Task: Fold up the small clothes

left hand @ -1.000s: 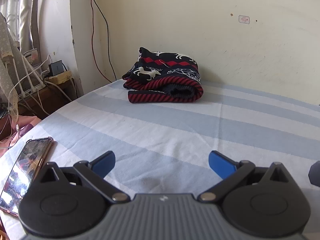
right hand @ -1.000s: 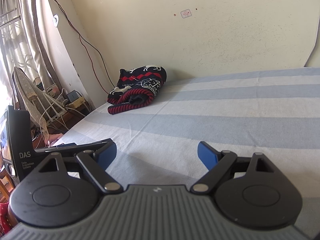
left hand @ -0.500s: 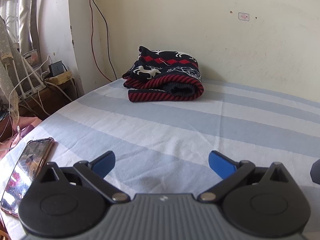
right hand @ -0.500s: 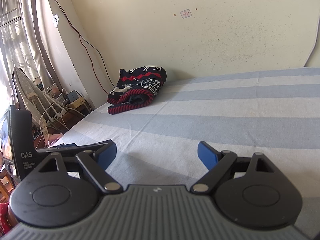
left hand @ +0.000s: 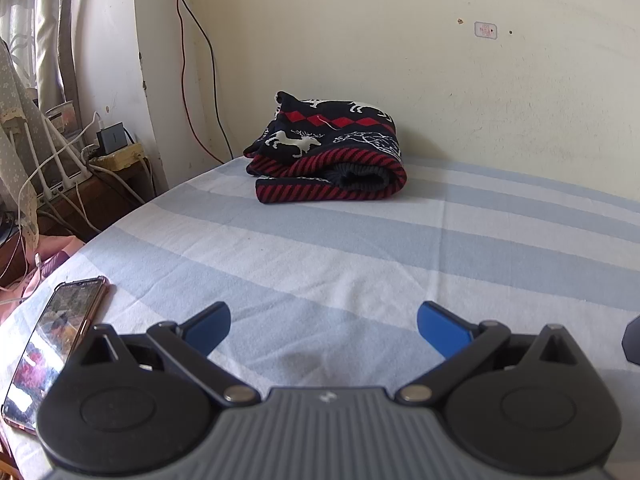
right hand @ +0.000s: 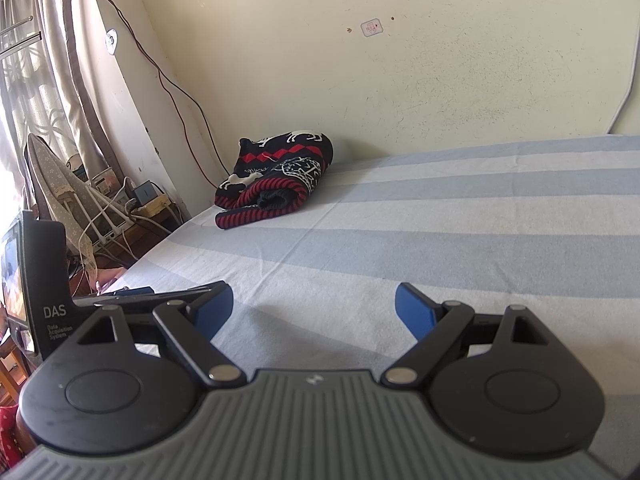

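At far bed corner: sweater (left hand: 330, 156) soft, bulky knit | grab striped hem | left gripper (left hand: 322, 330) and right gripper (right hand: 314, 312) wide open, empty

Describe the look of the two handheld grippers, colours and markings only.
The left gripper and the right gripper match: blue finger pads on black linkage arms with silver pivot pins, two round black discs, and a ribbed grey body with a small pale logo. Seen from the right wrist, the left unit's black housing reads "DAS". No hands or sleeves show.

Bedroom: striped bed (left hand: 360, 240), curtains (right hand: 60, 80)
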Tool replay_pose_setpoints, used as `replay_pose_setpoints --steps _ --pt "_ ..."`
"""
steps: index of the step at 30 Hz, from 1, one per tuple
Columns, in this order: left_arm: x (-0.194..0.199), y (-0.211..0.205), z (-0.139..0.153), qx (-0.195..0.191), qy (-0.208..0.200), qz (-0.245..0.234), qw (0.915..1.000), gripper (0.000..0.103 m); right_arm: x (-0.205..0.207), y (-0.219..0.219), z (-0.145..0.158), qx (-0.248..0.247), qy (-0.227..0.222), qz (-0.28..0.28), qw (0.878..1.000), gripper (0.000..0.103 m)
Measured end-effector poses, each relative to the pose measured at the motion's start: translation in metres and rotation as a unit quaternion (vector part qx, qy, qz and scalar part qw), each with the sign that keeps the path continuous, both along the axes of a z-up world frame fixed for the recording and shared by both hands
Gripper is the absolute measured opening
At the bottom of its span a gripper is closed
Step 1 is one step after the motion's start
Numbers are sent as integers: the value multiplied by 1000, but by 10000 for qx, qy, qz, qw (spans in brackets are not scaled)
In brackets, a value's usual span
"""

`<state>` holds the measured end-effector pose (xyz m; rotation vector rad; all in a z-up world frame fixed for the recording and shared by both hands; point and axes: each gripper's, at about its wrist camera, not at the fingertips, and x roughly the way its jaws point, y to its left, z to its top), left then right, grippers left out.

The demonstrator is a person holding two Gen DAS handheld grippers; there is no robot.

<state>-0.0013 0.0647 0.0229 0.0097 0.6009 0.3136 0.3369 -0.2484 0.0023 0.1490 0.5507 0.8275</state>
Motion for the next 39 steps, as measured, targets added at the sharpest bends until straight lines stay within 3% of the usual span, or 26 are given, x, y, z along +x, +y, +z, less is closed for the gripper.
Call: replay_pose_setpoints --steps 32,39 --pt "1 1 0 103 15 -115 9999 103 0 -1 0 4 13 14 10000 90" --pt "3 4 -1 4 50 -185 9998 103 1 -2 1 53 19 39 10000 95"
